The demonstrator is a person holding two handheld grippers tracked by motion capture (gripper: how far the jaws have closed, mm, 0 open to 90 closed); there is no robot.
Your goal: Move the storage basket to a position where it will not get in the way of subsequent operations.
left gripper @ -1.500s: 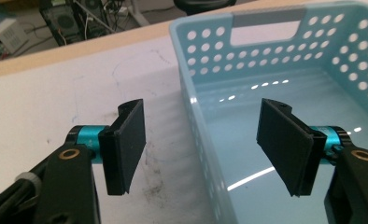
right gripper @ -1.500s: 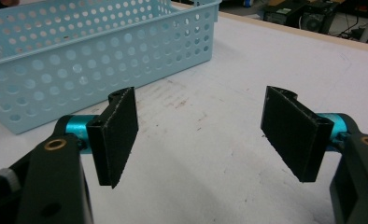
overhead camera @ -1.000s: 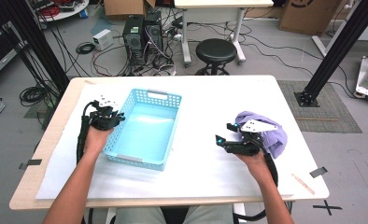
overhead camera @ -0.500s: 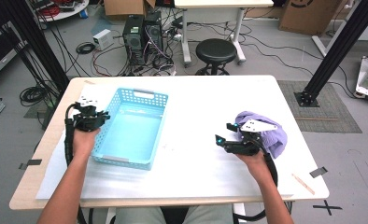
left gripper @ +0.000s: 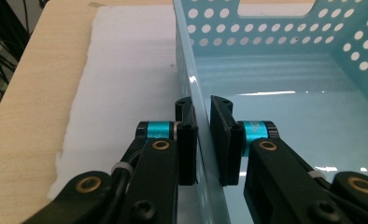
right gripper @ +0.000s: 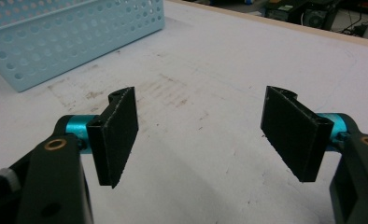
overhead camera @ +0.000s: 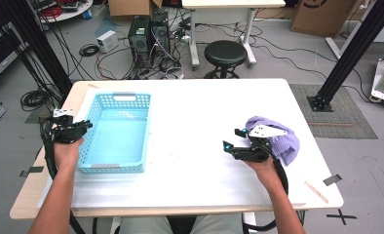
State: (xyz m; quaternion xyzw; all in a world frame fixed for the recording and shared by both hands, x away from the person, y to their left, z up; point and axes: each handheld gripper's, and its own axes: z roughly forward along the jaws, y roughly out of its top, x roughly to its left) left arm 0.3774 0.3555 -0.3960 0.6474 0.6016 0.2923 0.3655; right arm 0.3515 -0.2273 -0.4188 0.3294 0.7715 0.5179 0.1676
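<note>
A light blue perforated basket [overhead camera: 118, 99] stands empty on the left part of the white table [overhead camera: 204, 112]. My left gripper [overhead camera: 83, 127] grips its left long wall near the front corner. In the left gripper view the jaws [left gripper: 204, 105] have just closed a little further and pinch that thin wall [left gripper: 186, 56] between the pads. My right gripper [overhead camera: 232, 139] hovers open at the right, pointing left, nothing between its jaws [right gripper: 198, 130]. A purple cloth [overhead camera: 285, 141] lies bunched just behind it. The basket's corner [right gripper: 70, 42] shows far off in the right gripper view.
The table's left edge [left gripper: 28, 93] runs close beside the basket. A wooden stick [overhead camera: 316, 191] and a tape strip [overhead camera: 331, 179] lie near the front right corner. Beyond the table are a black stool [overhead camera: 224, 51], computer towers [overhead camera: 148, 34] and a slanted black post [overhead camera: 355, 53].
The left gripper has dragged the basket leftward toward the table's left edge and squared it up. The right gripper and the cloth have stayed put.
</note>
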